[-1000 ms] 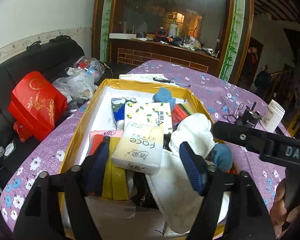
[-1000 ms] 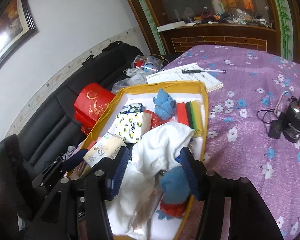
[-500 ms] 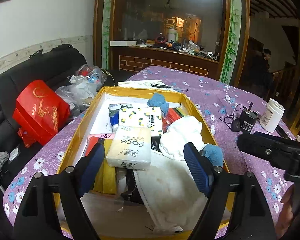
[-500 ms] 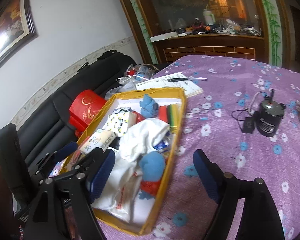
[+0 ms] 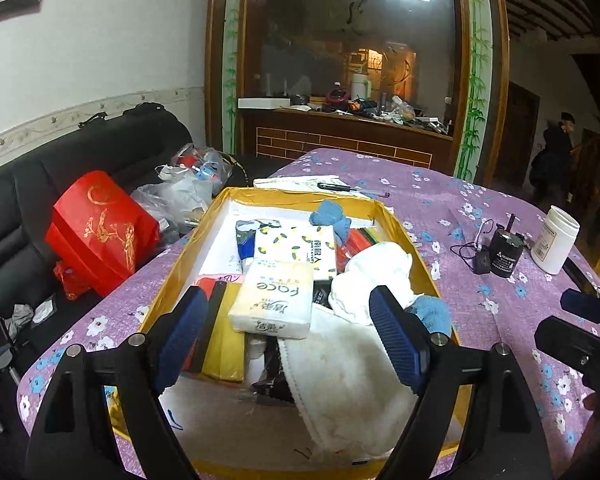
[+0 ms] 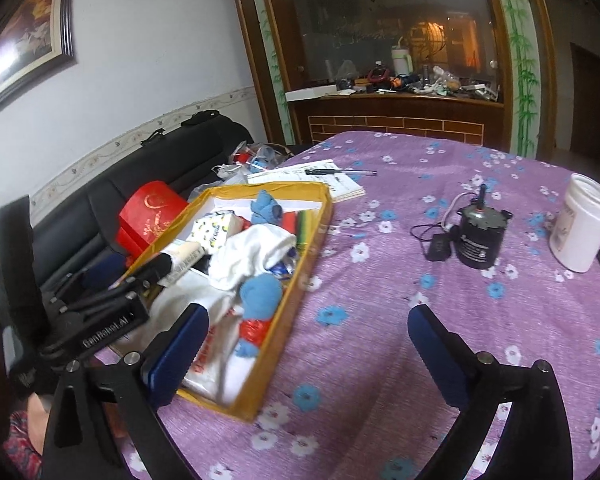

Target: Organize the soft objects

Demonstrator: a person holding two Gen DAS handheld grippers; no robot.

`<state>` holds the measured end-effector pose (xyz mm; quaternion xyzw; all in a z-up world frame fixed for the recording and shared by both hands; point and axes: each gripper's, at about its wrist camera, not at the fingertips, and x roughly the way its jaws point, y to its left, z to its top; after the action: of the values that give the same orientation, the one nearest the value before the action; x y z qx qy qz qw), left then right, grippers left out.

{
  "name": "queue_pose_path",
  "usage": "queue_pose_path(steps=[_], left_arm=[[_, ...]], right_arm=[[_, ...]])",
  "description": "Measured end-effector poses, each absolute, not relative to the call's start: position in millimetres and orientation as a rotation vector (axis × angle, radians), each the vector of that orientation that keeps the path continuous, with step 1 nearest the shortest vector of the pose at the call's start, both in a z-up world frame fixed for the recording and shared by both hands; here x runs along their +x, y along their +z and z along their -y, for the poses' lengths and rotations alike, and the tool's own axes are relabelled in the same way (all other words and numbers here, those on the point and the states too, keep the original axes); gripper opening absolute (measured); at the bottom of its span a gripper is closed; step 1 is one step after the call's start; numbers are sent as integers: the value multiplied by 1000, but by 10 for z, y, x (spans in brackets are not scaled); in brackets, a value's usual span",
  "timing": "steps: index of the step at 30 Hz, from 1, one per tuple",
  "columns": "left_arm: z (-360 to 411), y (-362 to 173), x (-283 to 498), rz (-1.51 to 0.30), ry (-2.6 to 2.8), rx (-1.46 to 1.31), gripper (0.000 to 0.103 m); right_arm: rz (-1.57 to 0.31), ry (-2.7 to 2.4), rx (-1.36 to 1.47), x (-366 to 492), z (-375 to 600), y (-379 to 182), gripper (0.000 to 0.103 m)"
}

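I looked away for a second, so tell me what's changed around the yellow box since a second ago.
The right gripper let go of the white cloth, swung out of the yellow box over the purple tablecloth, jaws opening, nothing between them. The left gripper widened over the tissue pack. The box's contents stayed put.

Your left wrist camera looked steeply down, close over the yellow box [image 5: 388, 216]. Your right wrist camera sat beside it, facing the purple tablecloth [image 6: 380, 320]. Both views shared the box, the black motor [image 6: 480, 240] and the white jar [image 5: 554, 240].
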<state>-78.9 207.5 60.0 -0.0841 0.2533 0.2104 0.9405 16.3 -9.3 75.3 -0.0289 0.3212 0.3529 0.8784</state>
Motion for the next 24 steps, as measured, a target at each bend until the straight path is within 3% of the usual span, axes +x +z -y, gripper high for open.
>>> queue_pose_path(steps=[24], left_arm=[[-2084,692,-763,-542,583,-64,86]], right_arm=[[-668,715,-70,163,144,645,102]])
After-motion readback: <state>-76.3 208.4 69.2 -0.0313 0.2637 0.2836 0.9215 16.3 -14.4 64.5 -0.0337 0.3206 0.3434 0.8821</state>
